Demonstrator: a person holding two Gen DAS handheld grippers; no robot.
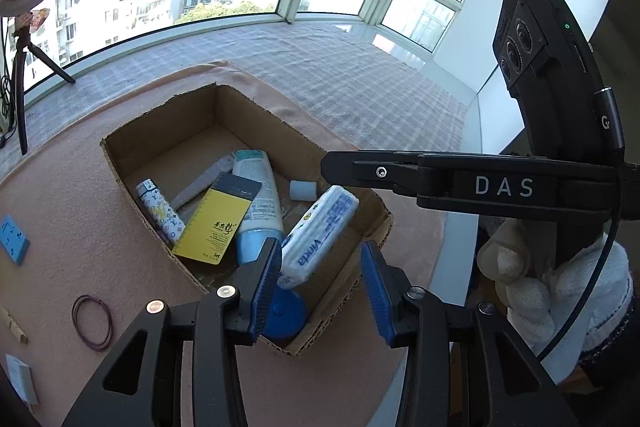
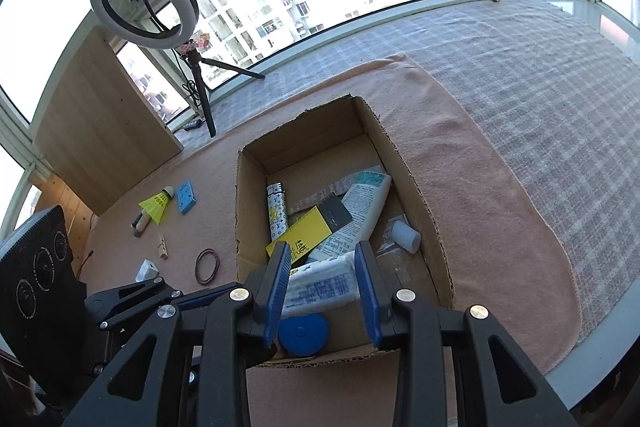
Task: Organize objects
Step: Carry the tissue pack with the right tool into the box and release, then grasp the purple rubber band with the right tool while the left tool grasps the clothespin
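An open cardboard box [image 1: 132, 133] [image 2: 404, 163] sits on a pink cloth. Inside lie a white Vinda tissue pack [image 1: 320, 231] [image 2: 320, 283], a white-and-blue tube [image 1: 258, 203] [image 2: 360, 215], a yellow-and-black card [image 1: 218, 223] [image 2: 308, 231], a patterned lighter [image 1: 160, 211] [image 2: 277, 211], a small white cap [image 1: 303, 190] [image 2: 406, 235] and a blue round lid [image 1: 286, 313] [image 2: 303, 335]. My left gripper [image 1: 322, 287] is open and empty over the box's near corner, its left pad beside the tissue pack. My right gripper [image 2: 322, 291] is open above the tissue pack; it also shows in the left wrist view [image 1: 332, 167].
On the cloth left of the box lie a rubber band [image 1: 92, 323] [image 2: 207, 265], a blue socket plate [image 1: 14, 239] [image 2: 186, 195], a wooden clothespin [image 2: 163, 247], a yellow shuttlecock [image 2: 156, 207] and a small white block [image 2: 147, 270]. A ring light on a tripod [image 2: 144, 7] stands by the window.
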